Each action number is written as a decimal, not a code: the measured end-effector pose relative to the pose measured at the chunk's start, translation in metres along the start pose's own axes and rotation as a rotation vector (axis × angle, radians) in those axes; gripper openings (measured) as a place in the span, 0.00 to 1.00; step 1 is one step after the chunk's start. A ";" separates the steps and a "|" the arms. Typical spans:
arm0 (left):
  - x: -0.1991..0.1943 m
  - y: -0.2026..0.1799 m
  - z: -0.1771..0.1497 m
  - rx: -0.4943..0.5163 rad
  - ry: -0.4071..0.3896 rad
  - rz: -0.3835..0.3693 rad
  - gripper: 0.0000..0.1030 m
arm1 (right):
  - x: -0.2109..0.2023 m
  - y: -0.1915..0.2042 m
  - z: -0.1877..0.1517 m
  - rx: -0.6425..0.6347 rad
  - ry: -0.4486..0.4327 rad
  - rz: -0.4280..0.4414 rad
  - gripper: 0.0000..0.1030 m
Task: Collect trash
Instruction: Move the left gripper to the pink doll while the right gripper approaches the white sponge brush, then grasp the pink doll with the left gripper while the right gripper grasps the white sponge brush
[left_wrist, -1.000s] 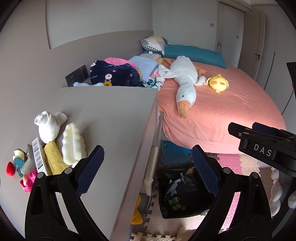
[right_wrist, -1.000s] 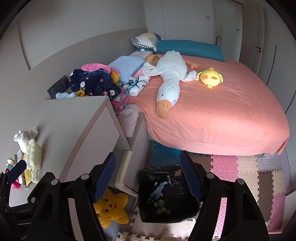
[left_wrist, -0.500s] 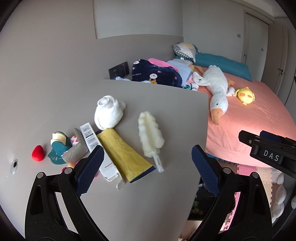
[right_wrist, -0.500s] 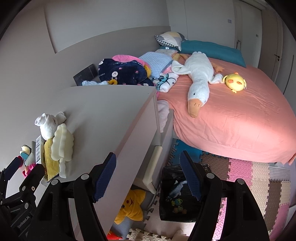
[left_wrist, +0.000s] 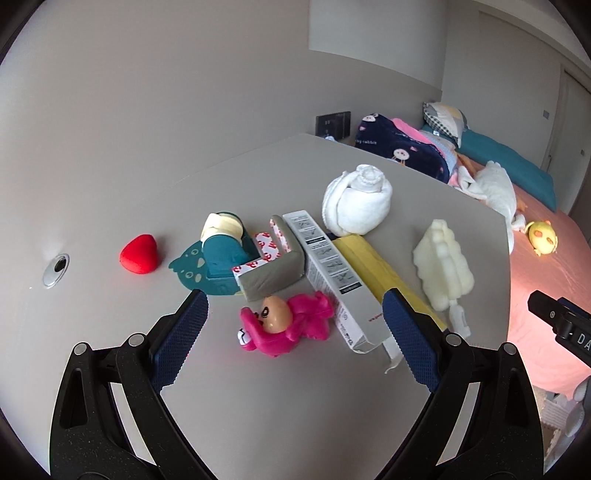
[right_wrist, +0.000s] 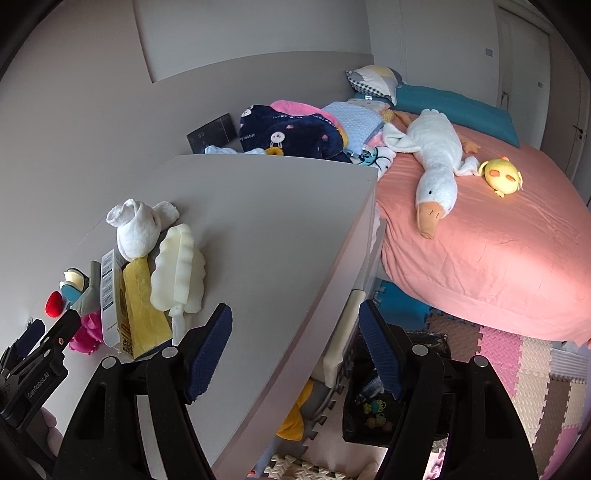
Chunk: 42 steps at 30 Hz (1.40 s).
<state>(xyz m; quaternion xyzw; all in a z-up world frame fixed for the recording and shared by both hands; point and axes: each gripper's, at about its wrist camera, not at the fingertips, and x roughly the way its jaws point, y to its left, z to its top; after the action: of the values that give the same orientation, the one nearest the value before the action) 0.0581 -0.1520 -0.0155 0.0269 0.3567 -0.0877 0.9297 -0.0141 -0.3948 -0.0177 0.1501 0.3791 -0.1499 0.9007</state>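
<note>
1. My left gripper (left_wrist: 291, 347) hangs over the desk (left_wrist: 295, 406), jaws apart, nothing between them. My right gripper (right_wrist: 295, 350) is the same, jaws wide and empty, over the desk's right edge.
2. Likely trash: the long white box (left_wrist: 325, 273) and yellow packet (left_wrist: 373, 269), lying side by side mid-desk, just past the pink toy (left_wrist: 288, 325).
3. Go for the box's near end, pads across its narrow sides.
4. Stay clear of the pink toy on its left.
5. The black bag (right_wrist: 391, 398) sits on the floor, right of the desk; that's where it goes.
</note>
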 end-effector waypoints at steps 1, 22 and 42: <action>0.004 0.004 0.000 -0.010 0.014 0.006 0.90 | 0.001 0.002 -0.001 -0.003 0.002 0.004 0.70; 0.052 0.024 0.002 -0.060 0.157 0.013 0.80 | 0.026 0.042 0.001 -0.081 0.029 0.052 0.70; 0.053 0.027 -0.002 -0.055 0.143 -0.051 0.41 | 0.047 0.087 0.018 -0.118 0.040 0.127 0.70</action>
<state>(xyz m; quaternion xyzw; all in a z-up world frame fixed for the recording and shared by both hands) 0.1004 -0.1326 -0.0521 -0.0018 0.4251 -0.0995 0.8997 0.0619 -0.3299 -0.0261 0.1236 0.3947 -0.0670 0.9080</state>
